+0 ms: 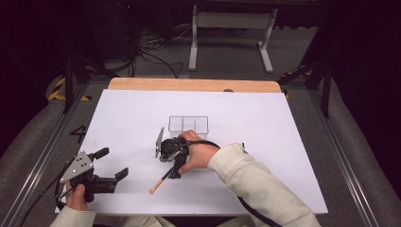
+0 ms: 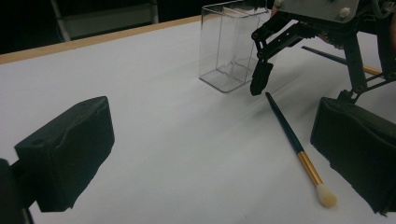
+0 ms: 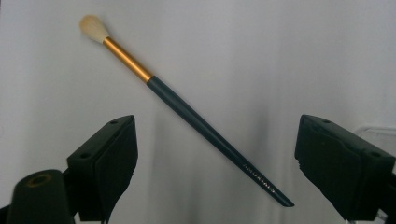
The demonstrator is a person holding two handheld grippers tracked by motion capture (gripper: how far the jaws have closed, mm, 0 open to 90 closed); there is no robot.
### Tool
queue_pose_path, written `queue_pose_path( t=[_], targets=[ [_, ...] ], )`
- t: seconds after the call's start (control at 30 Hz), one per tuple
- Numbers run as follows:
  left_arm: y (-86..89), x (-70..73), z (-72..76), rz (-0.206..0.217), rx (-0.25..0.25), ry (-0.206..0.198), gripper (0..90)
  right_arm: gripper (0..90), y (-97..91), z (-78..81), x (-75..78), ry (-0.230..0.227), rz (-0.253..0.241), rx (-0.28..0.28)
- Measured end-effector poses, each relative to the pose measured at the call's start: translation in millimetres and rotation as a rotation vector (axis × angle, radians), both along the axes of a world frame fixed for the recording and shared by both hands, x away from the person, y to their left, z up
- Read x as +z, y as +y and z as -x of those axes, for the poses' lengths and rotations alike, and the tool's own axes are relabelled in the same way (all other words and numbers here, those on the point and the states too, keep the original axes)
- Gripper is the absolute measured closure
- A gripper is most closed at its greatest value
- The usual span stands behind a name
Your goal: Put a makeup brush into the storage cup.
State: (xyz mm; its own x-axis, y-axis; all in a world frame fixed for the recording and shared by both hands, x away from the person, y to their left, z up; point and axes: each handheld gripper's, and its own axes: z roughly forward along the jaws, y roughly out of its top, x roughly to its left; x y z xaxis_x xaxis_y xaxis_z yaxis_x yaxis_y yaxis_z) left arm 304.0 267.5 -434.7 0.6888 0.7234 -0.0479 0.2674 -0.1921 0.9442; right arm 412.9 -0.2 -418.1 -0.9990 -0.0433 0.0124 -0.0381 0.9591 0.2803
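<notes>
Hovering wide open over brush [image 3: 187, 109] on table [image 1: 265, 123]: right hand-held gripper [image 1: 171, 158]. Left hand-held gripper [image 1: 112, 165] open, empty, near clear box [image 1: 188, 124].

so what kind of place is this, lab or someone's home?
Most likely a lab data-collection rig: a white-covered table between metal rails, loose cables on the grey floor behind, dark surroundings, and a person working handheld grippers over a brush.

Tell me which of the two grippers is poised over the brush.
The right gripper: its open jaws straddle the brush lying flat on the table. The left gripper sits open, off to the side.
</notes>
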Motion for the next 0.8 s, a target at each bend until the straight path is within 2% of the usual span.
queue_pose_path(
  t=[0.2,0.43,0.53,0.63,0.7,0.73,0.77,0.8],
  targets=[
    [0.3,0.1,-0.1,-0.005,-0.002,-0.001,0.5,14.7,3.6,0.7,-5.4,-0.007,0.010,0.018],
    [0.3,0.0,0.3,-0.001,-0.004,0.003,0.5,17.8,8.9,3.7,-14.3,0.010,0.049,0.038],
    [0.4,-0.2,0.1,-0.003,-0.002,0.004,0.5,19.5,10.4,4.7,-15.8,0.000,0.058,0.053],
    [0.4,-0.1,0.1,-0.003,-0.001,0.004,0.5,25.4,10.8,4.5,-14.4,-0.022,0.067,0.073],
    [0.8,-0.1,0.0,-0.001,-0.002,0.000,0.5,31.6,10.6,5.4,-13.3,-0.023,0.065,0.077],
    [0.8,-0.1,0.0,-0.001,-0.002,0.000,0.5,31.6,10.6,5.4,-13.3,-0.023,0.065,0.077],
    [1.0,0.1,-0.1,-0.003,-0.003,0.004,0.5,39.8,11.2,6.8,-11.3,-0.024,0.073,0.106],
    [0.8,0.0,-0.2,-0.002,-0.004,0.003,0.5,41.9,11.4,8.0,-10.9,-0.025,0.072,0.108]
  ],
)
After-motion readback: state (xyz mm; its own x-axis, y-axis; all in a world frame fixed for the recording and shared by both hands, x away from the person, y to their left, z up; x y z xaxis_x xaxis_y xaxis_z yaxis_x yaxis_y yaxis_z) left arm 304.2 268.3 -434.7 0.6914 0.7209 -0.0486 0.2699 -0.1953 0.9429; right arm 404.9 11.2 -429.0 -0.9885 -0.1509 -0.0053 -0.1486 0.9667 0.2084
